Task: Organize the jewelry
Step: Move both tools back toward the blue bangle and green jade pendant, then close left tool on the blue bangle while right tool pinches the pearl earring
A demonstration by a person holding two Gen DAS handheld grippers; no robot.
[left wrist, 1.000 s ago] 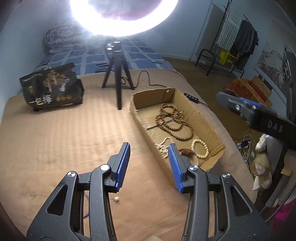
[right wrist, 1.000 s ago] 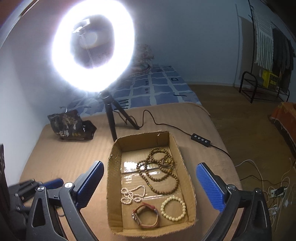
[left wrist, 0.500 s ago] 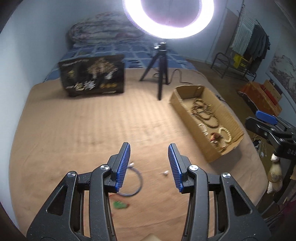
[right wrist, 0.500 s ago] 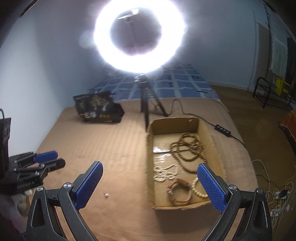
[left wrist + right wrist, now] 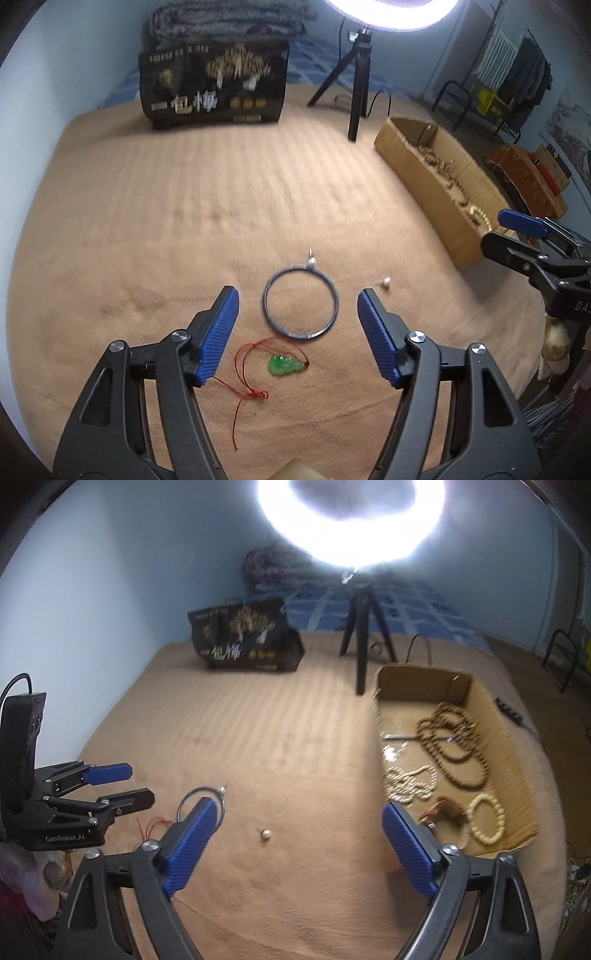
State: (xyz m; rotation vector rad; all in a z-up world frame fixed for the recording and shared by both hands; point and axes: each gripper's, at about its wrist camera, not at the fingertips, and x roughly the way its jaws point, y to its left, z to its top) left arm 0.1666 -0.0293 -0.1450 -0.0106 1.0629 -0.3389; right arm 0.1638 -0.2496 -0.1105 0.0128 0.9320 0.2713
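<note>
Two grippers you hold gape wide, gripping nothing: your left gripper frames the blue bangle, a green pendant just nearer you; right of the bangle, your right gripper frames a small pearl, left of the cardboard box.

A dark blue bangle lay flat beside a green pendant on red cord, well left of the cardboard box of beads.
</note>
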